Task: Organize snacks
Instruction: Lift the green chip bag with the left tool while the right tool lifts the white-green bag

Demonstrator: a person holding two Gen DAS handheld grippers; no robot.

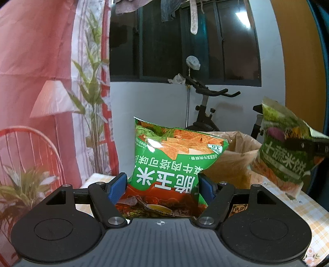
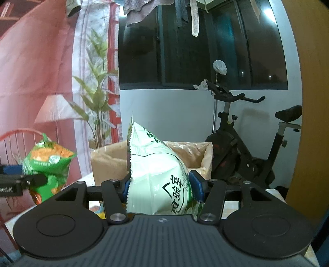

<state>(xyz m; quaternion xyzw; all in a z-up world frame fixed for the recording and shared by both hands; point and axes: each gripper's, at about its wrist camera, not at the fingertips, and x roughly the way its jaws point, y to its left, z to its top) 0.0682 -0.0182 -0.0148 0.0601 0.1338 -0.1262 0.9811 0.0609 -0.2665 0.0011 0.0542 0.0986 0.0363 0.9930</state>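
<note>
Hidden: green chip bag (image 1: pixel 164 164) bottom cut off behind left claw (image 1: pixel 162 187); brown box (image 2: pixel 111 160) partly blocked.
Count: two bags, one box.
Claws: left clamps green chip bag; right claw (image 2: pixel 161 185) clamps white-backed bag (image 2: pixel 156 170).

Left gripper (image 1: pixel 162 185) fingers clamped, right gripper (image 2: pixel 162 185) fingers clamped, near level

light: we are seeing dim indoor light, with a ceiling lamp reflecting in the dark window (image 1: pixel 244 18) | glare: a white highlight is shining on the green snack bag (image 1: pixel 152 146) | blur: the red curtain (image 1: pixel 30 51) is smearing softly | distortion: fisheye is bending the edges, corners going black
</note>
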